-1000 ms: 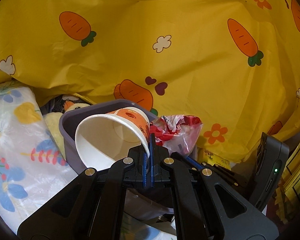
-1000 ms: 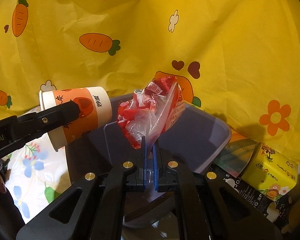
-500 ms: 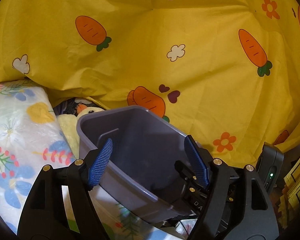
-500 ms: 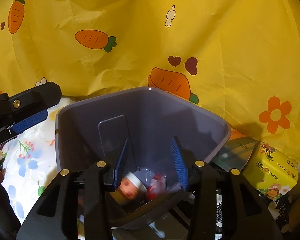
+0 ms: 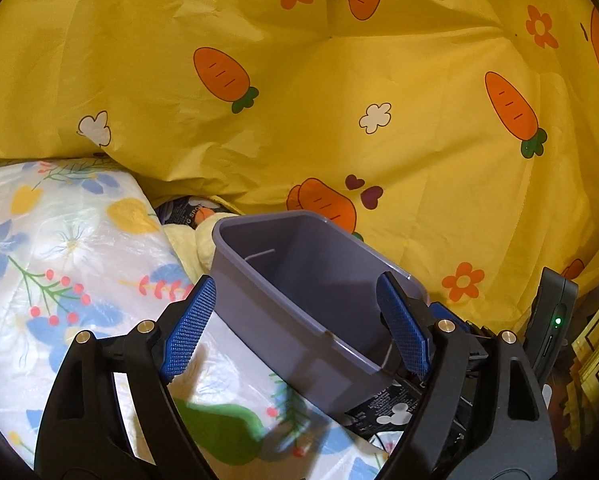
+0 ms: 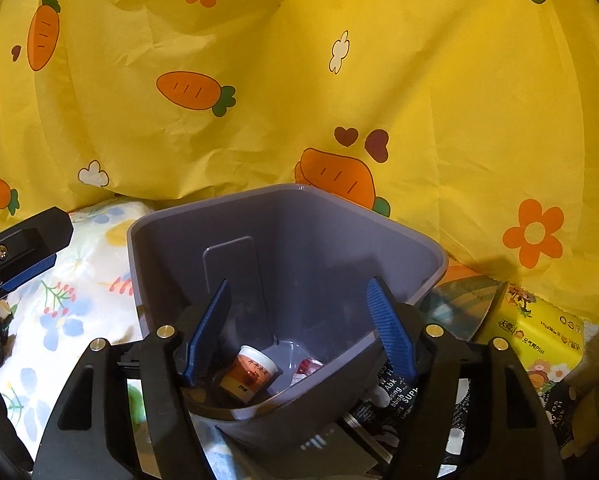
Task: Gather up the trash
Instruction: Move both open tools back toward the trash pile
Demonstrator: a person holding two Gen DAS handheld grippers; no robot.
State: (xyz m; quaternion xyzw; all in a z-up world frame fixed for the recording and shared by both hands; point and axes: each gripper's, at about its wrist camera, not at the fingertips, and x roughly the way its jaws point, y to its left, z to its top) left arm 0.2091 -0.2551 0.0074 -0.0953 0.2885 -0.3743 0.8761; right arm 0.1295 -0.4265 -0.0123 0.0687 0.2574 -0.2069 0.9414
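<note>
Both pieces of trash are gone from my jaws since 1 s ago: the paper cup (image 6: 251, 372) that the left gripper (image 5: 299, 328) was pinching and the red plastic wrapper (image 6: 309, 366) that the right gripper (image 6: 299, 328) was pinching are now lying at the bottom of the grey bin (image 6: 379, 248). Left jaws are standing wide open with nothing between the blue pads; right jaws likewise, spread apart and empty.

I'm reading the right wrist view straight down into the bin: the cup is lying on its side, long axis running from lower left to upper right, mouth toward the upper right, wrapper just beside it on the right, partly hidden. The bin is sitting directly ahead of and below the right jaws, so the right hand is nearer; the left gripper is hovering off the bin's left side, over the floral sheet (image 5: 71, 248), seeing only the bin's inside wall.

Count: 1 cup, 1 wrapper, 1 bin, 2 grippers. Off-task clutter: 1 yellow tissue pack (image 6: 539, 332) right of the bin, the carrot-print cloth (image 6: 419, 80) behind, black printed packaging under the bin, count unclear.

I'm judging this drop as done; I'm seeing no loose trash outside the bin, though much is hidden.
</note>
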